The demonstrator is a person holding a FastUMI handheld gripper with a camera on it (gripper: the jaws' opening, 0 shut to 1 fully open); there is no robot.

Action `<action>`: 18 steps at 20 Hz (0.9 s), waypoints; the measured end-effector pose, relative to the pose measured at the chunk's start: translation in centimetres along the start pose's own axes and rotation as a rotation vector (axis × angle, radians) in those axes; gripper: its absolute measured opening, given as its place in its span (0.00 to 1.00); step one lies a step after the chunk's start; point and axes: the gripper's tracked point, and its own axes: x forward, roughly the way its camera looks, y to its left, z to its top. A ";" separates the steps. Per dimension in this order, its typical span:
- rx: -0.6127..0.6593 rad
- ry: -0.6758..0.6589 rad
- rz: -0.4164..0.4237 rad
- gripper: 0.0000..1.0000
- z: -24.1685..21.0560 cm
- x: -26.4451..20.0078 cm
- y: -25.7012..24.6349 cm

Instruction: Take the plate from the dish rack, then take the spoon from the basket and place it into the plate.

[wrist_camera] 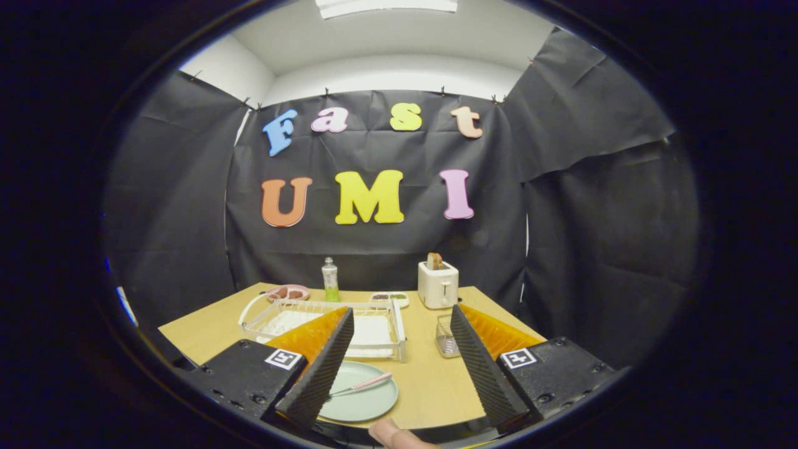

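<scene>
**Spoon lying in the plate, gripper hanging wide above**

The gripper (399, 368) is hanging with its fingers spread wide and holding nothing. The plate (361, 399) is sitting flat on the worktop (430, 386), just ahead of the fingers and partly tucked behind the left one. The spoon (361, 383) is lying across the plate, handle pointing toward the rack (324, 318), which is standing just beyond with no plate in it. The small wire basket (446, 337) is sitting beside the right finger. By the look of things, both steps are finished.

What could go wrong now is mostly a clumsy retreat: the left finger is hovering close over the plate's rim, so a dip or sideways swing could be nudging the plate or flipping the spoon out. The right finger, likewise, could be tipping the basket.
</scene>
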 end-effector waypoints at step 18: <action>0.023 0.003 -0.086 1.00 -0.2 0.1 -4.2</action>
